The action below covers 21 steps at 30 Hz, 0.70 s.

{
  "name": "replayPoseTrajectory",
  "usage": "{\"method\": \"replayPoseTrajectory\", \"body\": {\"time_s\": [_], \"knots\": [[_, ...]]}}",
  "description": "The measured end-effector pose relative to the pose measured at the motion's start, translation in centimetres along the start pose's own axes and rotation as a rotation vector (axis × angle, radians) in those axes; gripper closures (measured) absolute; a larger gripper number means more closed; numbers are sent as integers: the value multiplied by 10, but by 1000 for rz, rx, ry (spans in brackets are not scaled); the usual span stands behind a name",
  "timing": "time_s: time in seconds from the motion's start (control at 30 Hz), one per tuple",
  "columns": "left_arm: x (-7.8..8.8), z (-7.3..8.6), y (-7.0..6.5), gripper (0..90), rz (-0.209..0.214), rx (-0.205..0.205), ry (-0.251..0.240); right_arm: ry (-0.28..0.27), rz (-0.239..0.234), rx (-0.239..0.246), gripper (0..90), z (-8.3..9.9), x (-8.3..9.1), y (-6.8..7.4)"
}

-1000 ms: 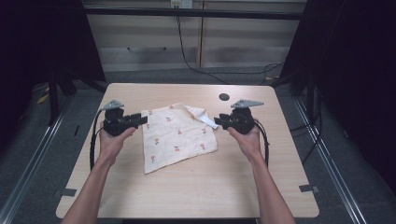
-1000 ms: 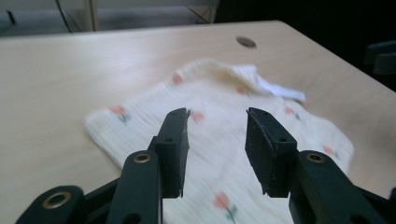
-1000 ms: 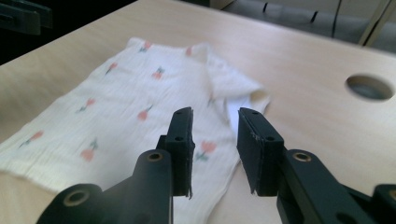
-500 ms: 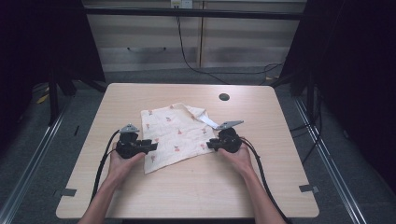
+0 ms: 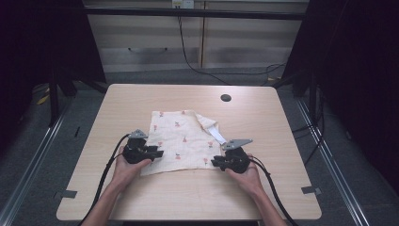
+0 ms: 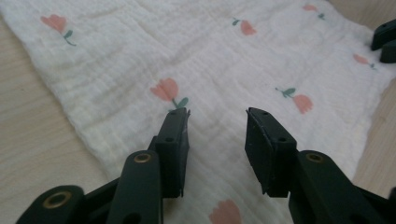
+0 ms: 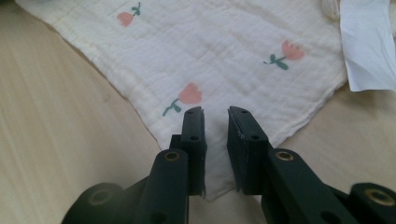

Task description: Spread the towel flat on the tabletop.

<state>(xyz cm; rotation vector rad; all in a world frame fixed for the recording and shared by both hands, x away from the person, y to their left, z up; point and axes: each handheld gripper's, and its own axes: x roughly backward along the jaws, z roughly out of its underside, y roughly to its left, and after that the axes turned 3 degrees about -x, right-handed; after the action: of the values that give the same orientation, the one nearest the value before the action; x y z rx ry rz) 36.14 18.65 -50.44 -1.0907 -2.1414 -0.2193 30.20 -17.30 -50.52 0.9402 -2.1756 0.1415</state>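
a: cloth (image 5: 181, 139) flat on table (image 5: 141, 99), near-centre, tulip print up. far-right corner folded over, white tag (image 5: 217, 136) poking out beside it.

b: left gripper (image 5: 157, 153)?

a: low over near-left corner of cloth, pointing inward across it. jaws spread, about half way, fabric beneath them and not pinched. seen from left gripper view, pads straddling bare weave just below one tulip (image 6: 168, 91).

b: right gripper (image 5: 215, 163)?

a: at near-right corner. jaws have just been closing, now narrow with a slit left between. corner of cloth lying in and under that slit; looks not yet clamped, pads not visibly pressing.

b: relation that matters?

a: near edge of cloth running left to right between the two tools, one corner per tool. each corner directly ahead of its own jaws, tips facing each other along that edge. right closer to a grip than left.

b: judgement on next move?

a: probably pinch both near corners, then lift or fold away toward far edge. risk: left jaws too far in from hem, grabbing mid-fabric instead of corner.
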Motion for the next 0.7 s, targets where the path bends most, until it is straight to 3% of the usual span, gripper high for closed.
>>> {"method": "replayPoseTrajectory", "body": {"time_s": [0.2,0.37,0.43,0.5,0.57,0.7], "knots": [[7,9,-14,593,-2,-62,11,5,-18,10,763,17,16,17],[17,20,-31,590,6,-92,21,32,-36,10,762,29,29,31],[22,25,-37,590,15,-124,31,50,-33,13,763,33,33,39],[28,30,-43,590,50,-88,30,68,-50,3,762,35,36,46],[33,37,-49,590,42,-114,24,84,-46,16,730,32,36,50],[35,38,-50,591,48,-97,25,-13,-41,-12,735,10,30,34]]}}
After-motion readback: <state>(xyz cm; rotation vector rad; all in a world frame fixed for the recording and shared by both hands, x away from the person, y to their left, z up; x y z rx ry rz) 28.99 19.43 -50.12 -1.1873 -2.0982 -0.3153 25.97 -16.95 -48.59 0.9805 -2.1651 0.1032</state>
